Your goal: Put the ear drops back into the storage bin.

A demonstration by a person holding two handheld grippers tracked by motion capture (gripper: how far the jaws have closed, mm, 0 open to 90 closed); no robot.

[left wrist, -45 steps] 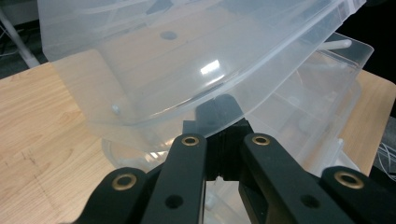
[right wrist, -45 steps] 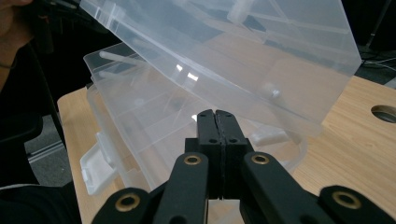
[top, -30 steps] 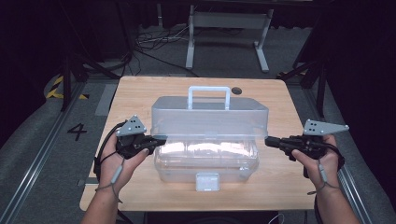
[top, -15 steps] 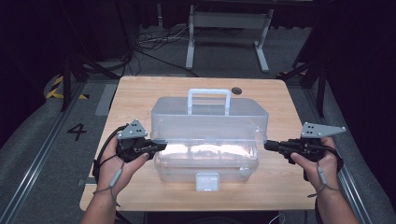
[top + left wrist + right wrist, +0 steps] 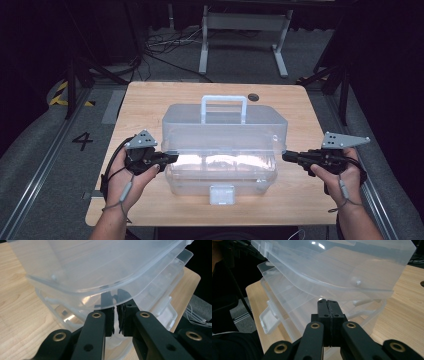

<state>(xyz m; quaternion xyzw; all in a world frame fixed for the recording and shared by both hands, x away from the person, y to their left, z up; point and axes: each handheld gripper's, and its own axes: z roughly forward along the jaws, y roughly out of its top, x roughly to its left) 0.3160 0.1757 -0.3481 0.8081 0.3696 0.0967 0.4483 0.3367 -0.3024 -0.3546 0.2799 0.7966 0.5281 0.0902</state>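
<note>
I am lifting the lid (image 5: 225,125) of the big see-through plastic box (image 5: 220,172) in the middle of the pale wooden table (image 5: 150,100). My left gripper (image 5: 172,157) pinches the lid's thin smooth rim, its jaws just closing a bit more. My right gripper (image 5: 286,156) is squeezed closed on nothing, pushed under the other end. Next, I think, both must rise together so the bendy lid tips back.
</note>
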